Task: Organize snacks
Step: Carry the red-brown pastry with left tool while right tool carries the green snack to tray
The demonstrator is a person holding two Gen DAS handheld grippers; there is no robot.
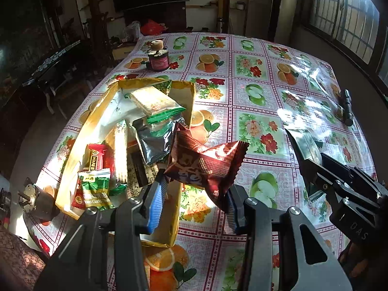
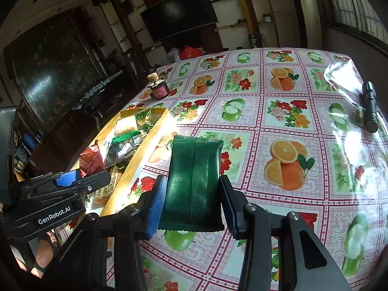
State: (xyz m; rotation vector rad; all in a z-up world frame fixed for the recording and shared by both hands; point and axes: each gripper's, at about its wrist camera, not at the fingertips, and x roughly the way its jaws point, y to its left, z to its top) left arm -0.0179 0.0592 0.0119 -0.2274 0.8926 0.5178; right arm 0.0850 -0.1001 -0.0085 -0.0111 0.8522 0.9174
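My left gripper (image 1: 194, 201) is shut on a dark red snack packet (image 1: 206, 165) and holds it above the near right edge of a yellow cardboard box (image 1: 72, 150). The box holds several snack packets, among them a green-edged biscuit pack (image 1: 155, 103). My right gripper (image 2: 191, 203) is shut on a dark green snack packet (image 2: 195, 181), held above the table just right of the box (image 2: 135, 167). The right gripper also shows at the right of the left wrist view (image 1: 312, 167). The left gripper with the red packet shows in the right wrist view (image 2: 70, 177).
The table has a fruit-and-flower plastic cloth (image 2: 286, 121). A small dark jar with a cork lid (image 1: 158, 59) stands at the far left beyond the box. A black flashlight (image 2: 370, 106) lies at the right edge. A small metal motor (image 1: 31, 197) sits left of the box.
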